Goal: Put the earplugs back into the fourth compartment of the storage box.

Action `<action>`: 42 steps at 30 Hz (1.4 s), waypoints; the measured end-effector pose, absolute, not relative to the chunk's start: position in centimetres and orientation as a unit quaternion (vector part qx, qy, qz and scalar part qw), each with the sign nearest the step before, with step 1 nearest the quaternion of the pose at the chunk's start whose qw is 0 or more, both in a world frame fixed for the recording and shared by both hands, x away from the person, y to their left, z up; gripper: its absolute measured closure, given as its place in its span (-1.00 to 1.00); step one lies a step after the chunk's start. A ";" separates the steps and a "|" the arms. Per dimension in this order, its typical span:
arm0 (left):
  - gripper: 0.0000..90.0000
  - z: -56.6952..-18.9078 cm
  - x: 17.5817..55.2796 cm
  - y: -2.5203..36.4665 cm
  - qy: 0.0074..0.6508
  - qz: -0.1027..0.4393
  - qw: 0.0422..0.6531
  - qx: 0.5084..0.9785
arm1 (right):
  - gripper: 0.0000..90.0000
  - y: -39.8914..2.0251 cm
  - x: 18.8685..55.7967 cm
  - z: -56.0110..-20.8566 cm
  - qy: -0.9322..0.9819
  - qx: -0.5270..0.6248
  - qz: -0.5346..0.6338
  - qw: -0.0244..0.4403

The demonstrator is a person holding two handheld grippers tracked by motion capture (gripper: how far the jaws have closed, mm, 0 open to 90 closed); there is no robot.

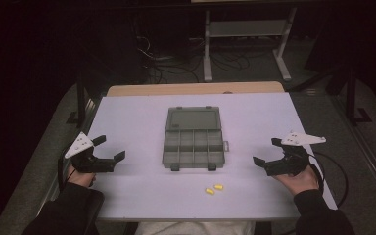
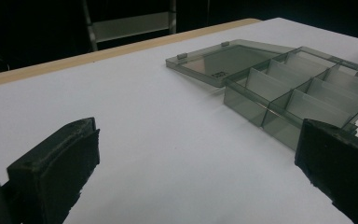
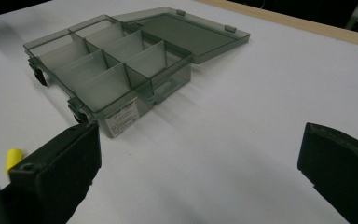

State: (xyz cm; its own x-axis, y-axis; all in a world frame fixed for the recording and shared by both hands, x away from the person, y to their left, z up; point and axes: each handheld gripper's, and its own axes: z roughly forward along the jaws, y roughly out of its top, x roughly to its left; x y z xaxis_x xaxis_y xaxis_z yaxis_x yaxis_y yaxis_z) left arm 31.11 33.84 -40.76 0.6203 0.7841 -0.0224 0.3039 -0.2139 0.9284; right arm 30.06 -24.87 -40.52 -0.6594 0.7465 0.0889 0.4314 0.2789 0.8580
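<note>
two hand-held grippers sit at opposite edges of the white table (image 1: 127,122), both with jaws spread wide and nothing between them. left gripper (image 1: 108,148) is near the left edge, held by a hand (image 1: 81,177) in a dark sleeve, jaws pointing inward toward the table's middle; grey three-cornered plate on top. right gripper (image 1: 268,152) is near the right edge, held by the other hand (image 1: 298,182), jaws also pointing inward; black cable loops off the table side behind it.

compartment box (image 1: 194,139) of smoky clear plastic lies at the middle of the table, between the two grippers and well apart from both. lid (image 1: 194,119) is folded fully open and lies flat on the far side. tray part is split into compartments by dividers; those seen in the left gripper view (image 2: 298,95) and the right gripper view (image 3: 107,63) look empty. a white label (image 3: 121,119) is stuck on the box's side wall facing the right gripper.

two small yellow pieces (image 1: 214,189) lie on the table just in front of the box's near edge, close together, nearer to the right gripper than to the left. one of them (image 3: 13,157) peeks out beside the left-hand jaw in the right gripper view. neither gripper touches box or pieces.

floor beyond the table is dark, with a metal stand (image 1: 245,36) and loose cables.
</note>
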 end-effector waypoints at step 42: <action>-1.00 -40.7 30.7 33.6 0.351 0.240 0.516 0.744 | -1.00 -19.2 29.6 -37.7 0.846 0.293 0.424 0.138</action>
